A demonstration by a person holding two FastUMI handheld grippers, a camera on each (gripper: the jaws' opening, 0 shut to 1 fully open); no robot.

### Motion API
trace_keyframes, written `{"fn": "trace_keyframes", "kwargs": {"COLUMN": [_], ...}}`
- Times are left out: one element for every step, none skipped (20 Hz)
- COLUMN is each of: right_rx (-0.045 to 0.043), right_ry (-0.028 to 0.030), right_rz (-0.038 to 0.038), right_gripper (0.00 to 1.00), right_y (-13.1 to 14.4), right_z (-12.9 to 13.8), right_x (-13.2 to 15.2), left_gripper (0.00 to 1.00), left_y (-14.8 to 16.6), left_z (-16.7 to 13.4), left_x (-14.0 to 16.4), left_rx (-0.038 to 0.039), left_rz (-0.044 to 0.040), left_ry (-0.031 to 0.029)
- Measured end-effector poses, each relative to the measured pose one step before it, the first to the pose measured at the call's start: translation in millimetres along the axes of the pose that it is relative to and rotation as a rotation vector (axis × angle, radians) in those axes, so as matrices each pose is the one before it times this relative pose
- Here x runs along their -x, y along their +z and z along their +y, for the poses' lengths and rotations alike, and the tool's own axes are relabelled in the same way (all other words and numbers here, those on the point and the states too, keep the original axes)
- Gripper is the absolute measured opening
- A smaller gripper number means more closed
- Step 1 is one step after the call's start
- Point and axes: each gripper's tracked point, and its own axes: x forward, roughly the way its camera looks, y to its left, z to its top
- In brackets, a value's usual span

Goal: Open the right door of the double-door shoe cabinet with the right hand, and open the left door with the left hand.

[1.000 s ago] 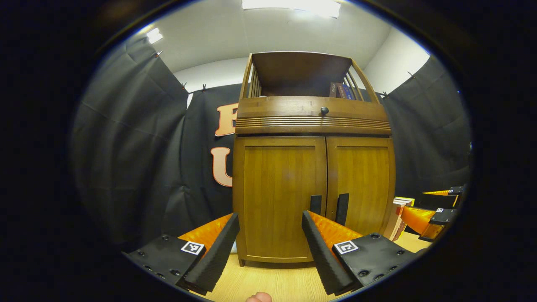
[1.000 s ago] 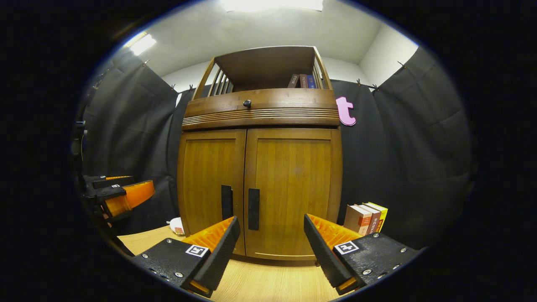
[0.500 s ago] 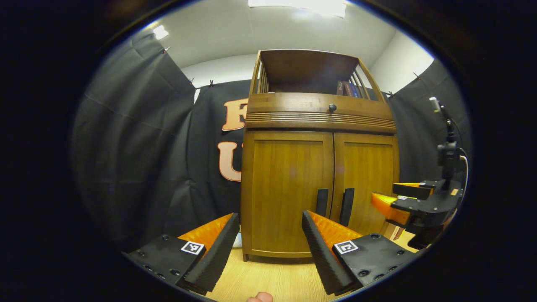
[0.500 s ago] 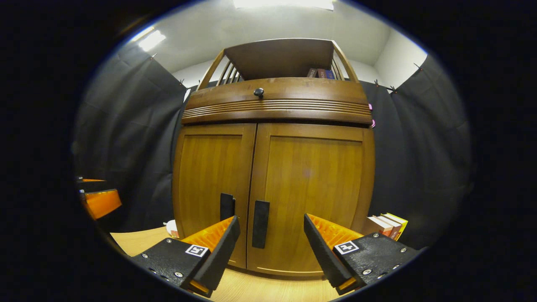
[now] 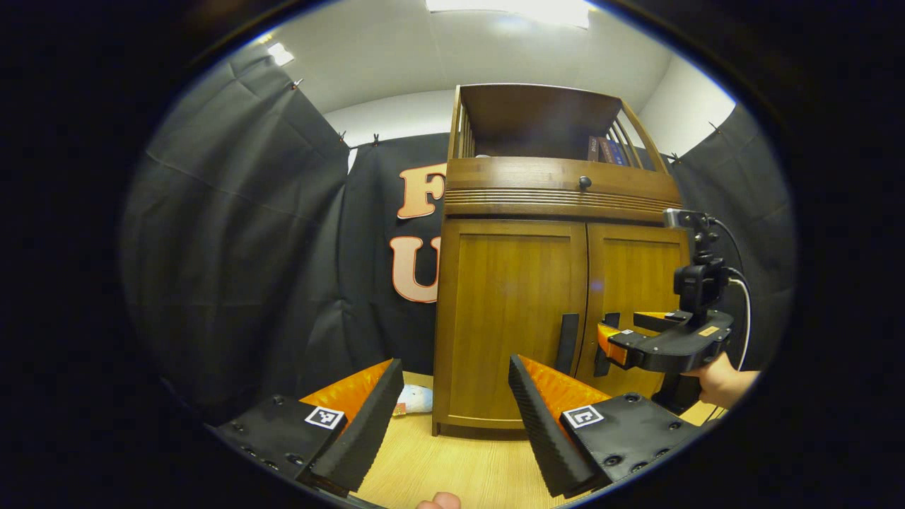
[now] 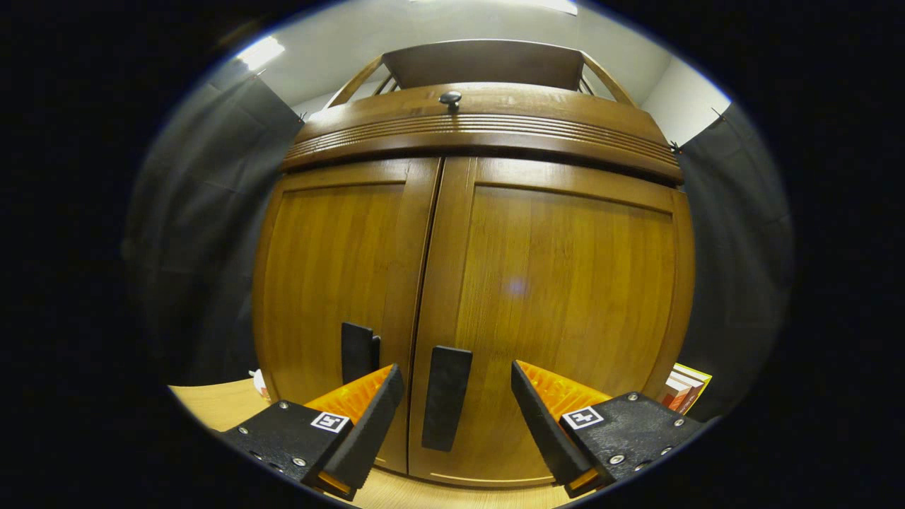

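Right hand-held gripper (image 6: 452, 417) spread wide, straddling the right door's handle (image 6: 445, 397) on the shoe cabinet (image 6: 565, 283); door looks stiff, hinged: pinch that handle.

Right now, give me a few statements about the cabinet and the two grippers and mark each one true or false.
1. Both cabinet doors are shut. True: the left door and right door sit flush.
2. The right gripper has clamped the right door handle. False: its jaws stand open on either side of the handle, not pressing it.
3. The left gripper holds the left door handle. False: it is open, short of the cabinet.
4. Books stand beside the cabinet's right side. True.
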Motion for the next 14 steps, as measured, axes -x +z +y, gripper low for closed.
{"fn": "trace_keyframes", "kwargs": {"right_rx": [0.00515, -0.00128, -0.00567, -0.00779, -0.00857, -0.00707, -0.00436, -0.00325, -0.00453, -0.00396, -0.00486, -0.00551, -0.00783, -0.00782], "right_ry": [-0.01291, -0.01151, -0.00801, -0.00539, -0.00267, -0.00615, -0.0083, -0.00776, -0.00825, -0.01203, 0.00132, 0.00611, 0.01209, 0.02519], "right_rz": [0.00126, 0.0028, 0.00699, 0.01299, 0.0107, 0.00696, 0.00536, 0.00525, 0.00836, -0.00519, 0.00071, -0.00307, -0.00304, 0.00339], "right_gripper": [0.93, 0.94, 0.94, 0.93, 0.92, 0.9, 0.88, 0.85, 0.83, 0.75, 0.77, 0.67, 0.65, 0.52], "right_y": [-3.0, -3.08, -3.61, -4.18, -4.38, -2.78, -1.18, -1.59, -2.4, 0.91, -1.31, 0.23, -1.17, -2.7], "right_z": [-1.36, -0.83, 1.11, 1.13, 0.77, 0.55, -1.46, -1.67, -1.19, -1.99, 0.41, 1.53, 3.65, 7.23], "right_x": [-6.25, -5.51, -3.82, -3.06, -0.54, -2.33, -1.99, -3.65, -3.04, -0.18, -0.76, 1.13, 0.04, -1.1], "left_gripper": [0.96, 0.96, 0.97, 0.98, 0.96, 0.96, 0.97, 0.98, 0.97, 0.98, 0.96, 0.98, 0.98, 0.97], "left_y": [0.22, -1.88, 0.62, -1.54, -0.73, -0.24, 0.01, 0.15, -0.05, 0.33, -0.98, -0.23, -0.74, 0.1], "left_z": [1.0, 1.49, 0.26, 0.35, 0.3, 0.42, 0.07, 0.02, 0.34, 0.03, -0.03, 0.28, -0.57, -0.25], "left_x": [0.38, -0.12, -0.18, 0.05, -0.36, 0.87, -0.57, 0.67, 0.15, -0.08, 0.07, -0.51, 0.58, -0.01], "left_rx": [-0.00217, -0.00439, -0.00476, -0.0029, -0.00149, 0.00021, 0.00167, 0.00071, -0.00071, -0.00011, 0.00024, 0.0004, 0.00132, 0.00164], "left_rz": [-0.00018, -0.0011, -0.00153, -0.0018, 0.00025, -0.00058, 0.00045, 0.00203, 0.00304, 0.00123, 0.00135, 0.0025, 0.0044, 0.0034], "left_ry": [0.00244, 0.00316, 0.00284, 0.00379, 0.00263, 0.00275, 0.00114, 0.00109, 0.00094, 0.00068, 0.00054, 0.00171, -0.00106, -0.00204]}}
